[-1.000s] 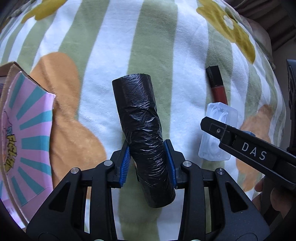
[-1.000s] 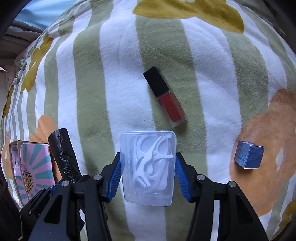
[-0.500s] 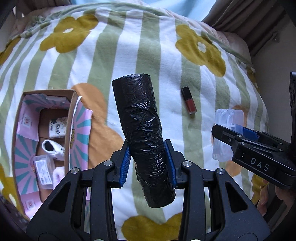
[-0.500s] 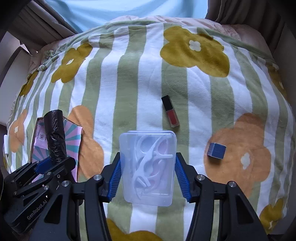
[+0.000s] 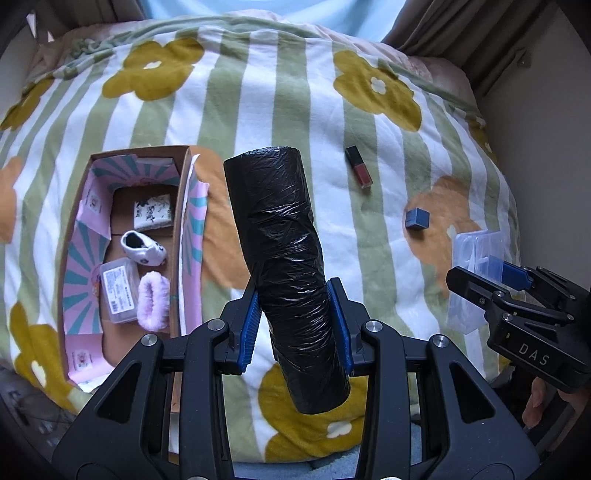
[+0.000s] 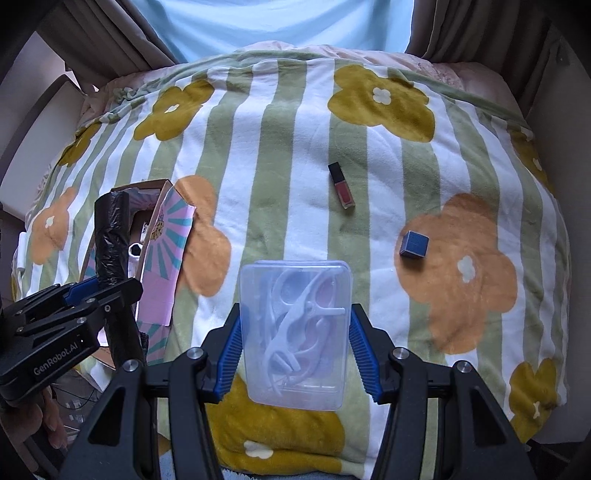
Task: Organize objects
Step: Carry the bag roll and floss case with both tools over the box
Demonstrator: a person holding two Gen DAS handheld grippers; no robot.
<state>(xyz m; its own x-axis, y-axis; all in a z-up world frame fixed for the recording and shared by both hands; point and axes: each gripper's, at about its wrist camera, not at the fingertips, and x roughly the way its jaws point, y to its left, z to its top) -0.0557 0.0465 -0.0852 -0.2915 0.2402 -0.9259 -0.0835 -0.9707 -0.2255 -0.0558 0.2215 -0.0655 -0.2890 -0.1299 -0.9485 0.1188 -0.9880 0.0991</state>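
Note:
My left gripper (image 5: pixel 295 325) is shut on a black roll of bin bags (image 5: pixel 284 258), held high above the bed; the roll (image 6: pixel 110 236) also shows at the left of the right wrist view. My right gripper (image 6: pixel 293 347) is shut on a clear plastic case of white floss picks (image 6: pixel 295 332), seen too at the right edge of the left wrist view as the case (image 5: pixel 472 280). An open cardboard box (image 5: pixel 183 206) with pink and teal lining lies on the blanket at the left. A red lip gloss tube (image 6: pixel 341 186) and a small blue cube (image 6: pixel 413 244) lie loose on the blanket.
The box holds a patterned packet (image 5: pixel 153 212), a small white shoe (image 5: pixel 142 248), a clear labelled case (image 5: pixel 118 295) and a pink fluffy ring (image 5: pixel 153 301). The striped flower blanket (image 6: pixel 280 155) covers the bed. Curtains (image 6: pixel 480 33) hang behind, and a wall (image 5: pixel 546 129) stands at the right.
Both grippers have risen well above the blanket with their loads, so the whole bed has come into view. The open box and the blue cube now show in the left wrist view.

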